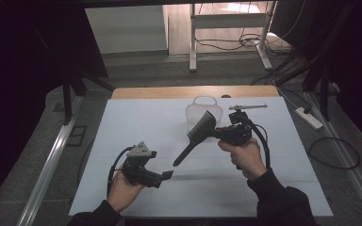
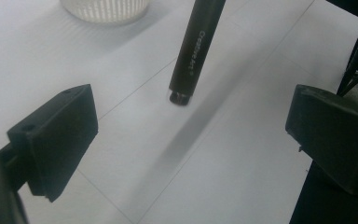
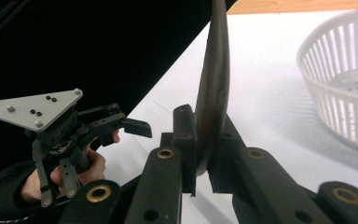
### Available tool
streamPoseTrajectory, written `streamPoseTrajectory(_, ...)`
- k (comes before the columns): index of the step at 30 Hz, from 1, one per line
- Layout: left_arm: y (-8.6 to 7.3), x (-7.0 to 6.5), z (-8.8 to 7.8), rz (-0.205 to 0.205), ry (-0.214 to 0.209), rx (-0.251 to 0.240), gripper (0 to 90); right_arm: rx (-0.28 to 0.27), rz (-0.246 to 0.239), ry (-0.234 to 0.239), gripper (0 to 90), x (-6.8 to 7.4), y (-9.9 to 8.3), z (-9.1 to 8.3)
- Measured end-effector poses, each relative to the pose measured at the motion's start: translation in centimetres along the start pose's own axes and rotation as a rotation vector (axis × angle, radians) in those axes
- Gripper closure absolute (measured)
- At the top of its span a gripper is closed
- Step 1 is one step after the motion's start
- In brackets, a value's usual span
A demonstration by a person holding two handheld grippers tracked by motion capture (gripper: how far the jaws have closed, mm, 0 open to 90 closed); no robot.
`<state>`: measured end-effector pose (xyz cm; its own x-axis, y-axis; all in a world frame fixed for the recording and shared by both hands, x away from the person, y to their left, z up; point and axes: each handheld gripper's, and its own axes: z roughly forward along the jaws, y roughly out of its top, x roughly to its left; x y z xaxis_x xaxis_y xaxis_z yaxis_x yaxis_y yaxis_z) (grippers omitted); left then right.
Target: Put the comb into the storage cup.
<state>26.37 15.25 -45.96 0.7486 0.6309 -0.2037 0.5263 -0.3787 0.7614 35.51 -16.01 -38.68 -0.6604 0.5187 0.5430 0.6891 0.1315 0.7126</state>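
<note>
At centre frame in the high view we see the right gripper [image 1: 215, 133] pinching a black brush [image 1: 197, 135] by its broad head, the handle slanting down toward lower centre, clear of the white counter [image 1: 273, 155]. The right hand [image 1: 245, 155] grips the tool just right of centre, its cable looping down along the dark sleeve [image 1: 283, 200].

In the right gripper view we see the fingers [image 3: 184, 135] pressed on either side of the brush [image 3: 213, 88], whose flat head rises edge-on to the top of the frame. A white slotted basket [image 3: 340, 88] sits on the counter [image 3: 261, 98] at right.

In the high view the basket [image 1: 203, 111] stands at upper centre, just behind the brush head. The left gripper [image 1: 167, 175] hangs at lower left, held in the left hand [image 1: 122, 188], a grey three-cornered plate [image 1: 140, 150] on top; its tips point toward the handle's end but stay apart from it.

In the left gripper view we see its fingers [image 2: 56, 135] spread wide at the two sides of the frame, nothing between them. The brush handle [image 2: 193, 51], lettered in white, reaches down from the top centre and ends above the counter [image 2: 135, 154], casting a soft shadow. The basket [image 2: 105, 9] edges in at upper left.

The left gripper [image 3: 135, 127] also shows at lower left in the right gripper view.
</note>
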Motion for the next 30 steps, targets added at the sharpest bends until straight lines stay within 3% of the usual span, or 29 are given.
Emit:
streamPoseTrajectory(18,-1.4,0.9,-2.6,-0.016,0.029,-0.031,0.4,-0.053,-0.025,-0.047,83.4,0.0,0.9,-1.3)
streamPoseTrajectory(30,-2.6,1.0,-4.1,-0.037,0.007,-0.054,0.0,-0.077,-0.028,-0.072,83.4,-0.3,1.4,-1.7)
